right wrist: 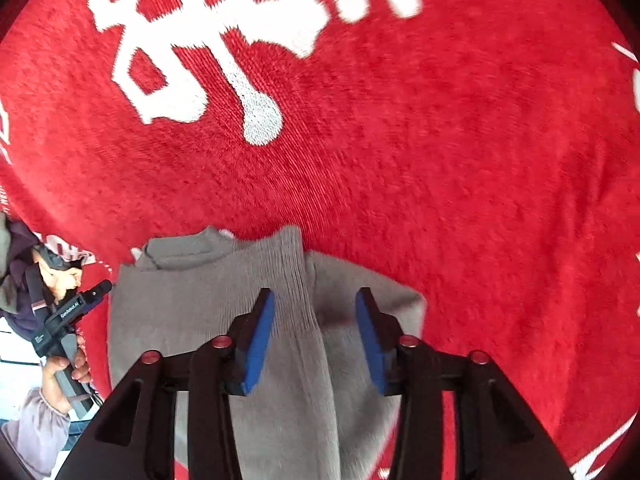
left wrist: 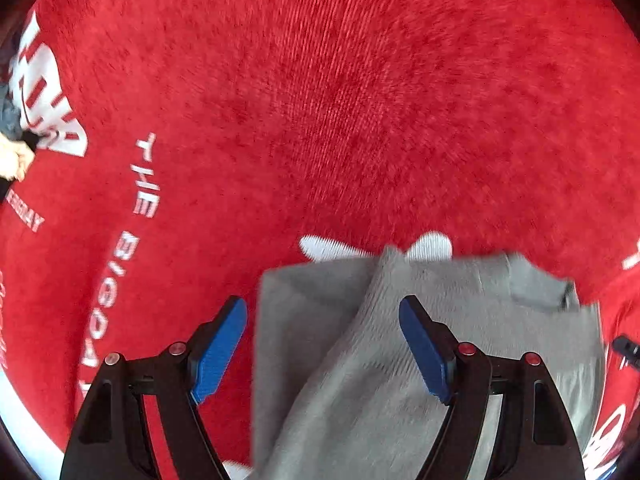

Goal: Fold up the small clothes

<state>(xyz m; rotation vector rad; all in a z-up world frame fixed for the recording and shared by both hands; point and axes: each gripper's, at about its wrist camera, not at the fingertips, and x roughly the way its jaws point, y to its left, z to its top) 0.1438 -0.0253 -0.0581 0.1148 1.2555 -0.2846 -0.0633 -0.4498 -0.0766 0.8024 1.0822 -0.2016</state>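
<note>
A small grey knit sweater (left wrist: 400, 360) lies on a red carpet, with one sleeve folded across its body. My left gripper (left wrist: 322, 320) hangs over it, its blue pads wide apart and nothing pressed between them. In the right wrist view the same sweater (right wrist: 180, 312) shows its collar at the top left. Its ribbed sleeve (right wrist: 298, 300) runs up between the fingers of my right gripper (right wrist: 316, 312). That gripper's blue pads stand open on either side of the sleeve, apart from it. The left gripper (right wrist: 68, 320) also shows at the sweater's left edge, held by a hand (right wrist: 64, 372).
The red carpet (left wrist: 340, 100) with white lettering (right wrist: 180, 60) fills both views around the sweater. A person's hand (left wrist: 12, 160) shows at the left edge of the left wrist view. Dark clothing (right wrist: 20, 272) lies at the carpet's left edge, beside pale floor.
</note>
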